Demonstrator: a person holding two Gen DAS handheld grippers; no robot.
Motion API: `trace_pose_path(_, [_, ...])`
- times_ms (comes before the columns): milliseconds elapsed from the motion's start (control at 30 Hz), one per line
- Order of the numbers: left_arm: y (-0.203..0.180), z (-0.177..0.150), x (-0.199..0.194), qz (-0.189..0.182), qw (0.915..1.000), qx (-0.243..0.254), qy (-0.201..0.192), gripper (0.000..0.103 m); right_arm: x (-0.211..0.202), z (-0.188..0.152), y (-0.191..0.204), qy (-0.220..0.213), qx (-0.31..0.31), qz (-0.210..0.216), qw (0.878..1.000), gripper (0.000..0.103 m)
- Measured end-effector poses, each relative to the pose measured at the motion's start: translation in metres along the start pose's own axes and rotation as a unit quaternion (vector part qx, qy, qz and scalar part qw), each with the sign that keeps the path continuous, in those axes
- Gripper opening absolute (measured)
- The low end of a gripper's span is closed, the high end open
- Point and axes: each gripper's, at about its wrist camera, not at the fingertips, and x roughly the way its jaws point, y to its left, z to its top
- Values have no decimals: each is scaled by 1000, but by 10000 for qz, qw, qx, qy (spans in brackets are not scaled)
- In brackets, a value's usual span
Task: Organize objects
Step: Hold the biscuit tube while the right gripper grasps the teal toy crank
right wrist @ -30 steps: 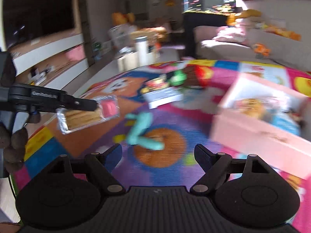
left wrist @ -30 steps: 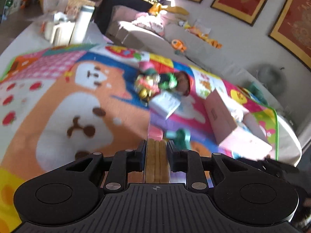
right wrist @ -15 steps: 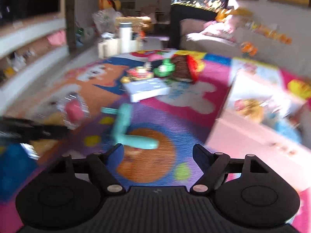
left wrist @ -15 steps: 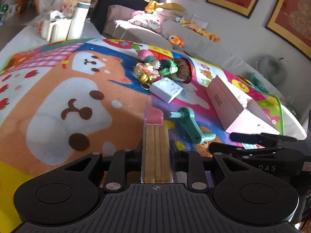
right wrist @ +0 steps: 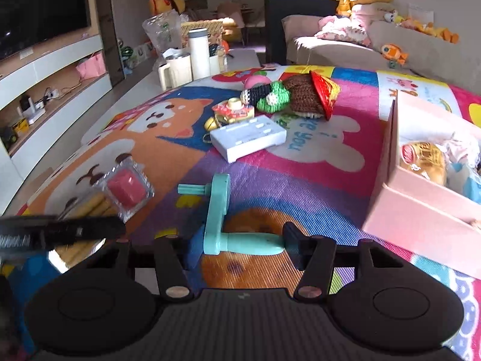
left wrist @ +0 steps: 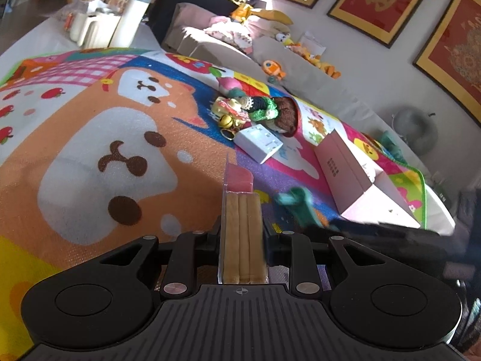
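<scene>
Since earlier: right gripper (right wrist: pixel 240 248) has come down around the teal crank handle (right wrist: pixel 224 225) on the play mat (right wrist: pixel 300 180) | left gripper (left wrist: pixel 242 234): clamped on the clear snack pack (left wrist: pixel 240 225), held above mat | right gripper: wide apart, fingers flanking the handle, not pinching | pink box (right wrist: pixel 421 210): right, open, holding items.

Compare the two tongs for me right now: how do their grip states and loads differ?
Left tongs are shut on the clear snack pack, held off the play mat; right tongs are open, straddling the teal crank handle, which lies on the mat. The pack sits lengthwise along the left fingers; the handle's grip lies crosswise between the right ones. Both point toward the toy pile.
</scene>
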Motion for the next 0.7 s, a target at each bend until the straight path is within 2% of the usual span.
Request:
trace_pose_path(167, [-4,0,0,99,9999,140,-4,27,-37,-28,-13,155,-483,47,9987,56])
trace_pose_path(233, [-11,-1,1,224,9993,311,-14,27,-51,-39,-18,47,-757,-259,9968,56])
trace_pose_path(333, [-18,-1,4,340,9984,452,-18,27,-62,-51,-25,-205,-1067,-1051,9885,57])
trace_pose_path(367, [-19,-1,4,362,9982,468,-21,27,-64,-51,-29,-208,-1028,-1132,9880,58])
trace_pose_path(433, [-23,-2,5,426,9975,569,-18,27,-68,-50,-40,-167,-664,-970,9929,64])
trace_pose_path(500, [-25,-2,6,484,9967,653,-18,27,-72,-47,-51,-137,-120,-641,9978,87])
trace_pose_path(600, [-29,-4,6,576,9953,779,-20,27,-71,-46,-61,-151,585,-294,9977,91])
trace_pose_path(700, [-31,-4,6,617,9946,838,-24,27,-62,-46,-60,-159,1061,-175,9941,96])
